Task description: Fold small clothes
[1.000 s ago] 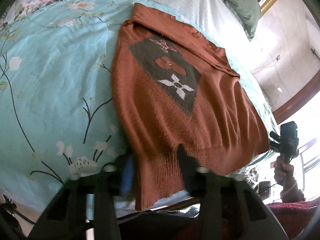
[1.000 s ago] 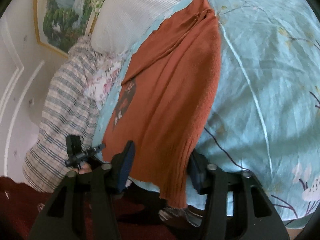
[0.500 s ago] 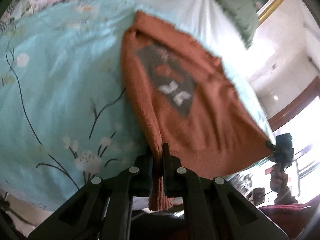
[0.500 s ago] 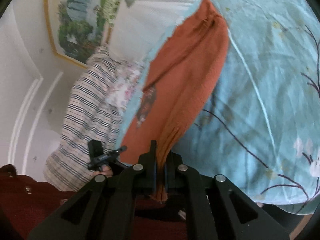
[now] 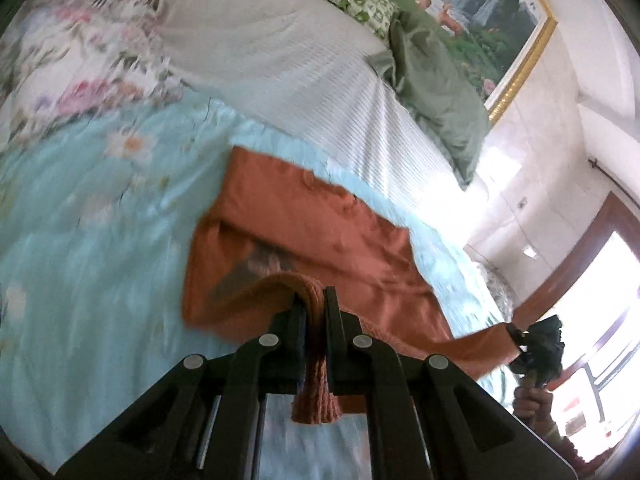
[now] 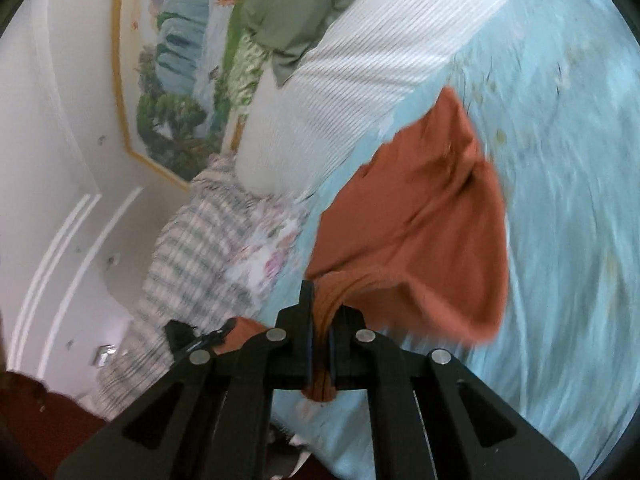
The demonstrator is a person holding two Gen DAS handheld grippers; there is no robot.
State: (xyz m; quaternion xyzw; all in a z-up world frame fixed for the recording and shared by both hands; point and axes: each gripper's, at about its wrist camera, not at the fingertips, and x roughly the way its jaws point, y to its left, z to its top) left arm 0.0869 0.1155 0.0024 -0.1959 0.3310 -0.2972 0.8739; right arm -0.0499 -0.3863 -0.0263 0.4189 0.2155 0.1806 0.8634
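Both grippers, left gripper (image 5: 314, 312) and right gripper (image 6: 320, 328), now clamp and have lifted the sweater (image 5: 320, 224) hem.

I am carrying two matte black claws: my left gripper (image 5: 314, 308) and right gripper (image 6: 322, 318) are showing angular linkage arms, round silver pivot screws, blue-edged pads.

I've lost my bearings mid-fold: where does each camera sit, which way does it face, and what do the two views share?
Left wrist: on the left gripper, facing along its fingers across the bed toward the painting; the right gripper and hand show at right.
Right wrist: on the right gripper, facing across the bed toward the same wall; the left gripper shows at lower left.
Shared: the sweater, its hem clamped by both grippers; bed, painting.
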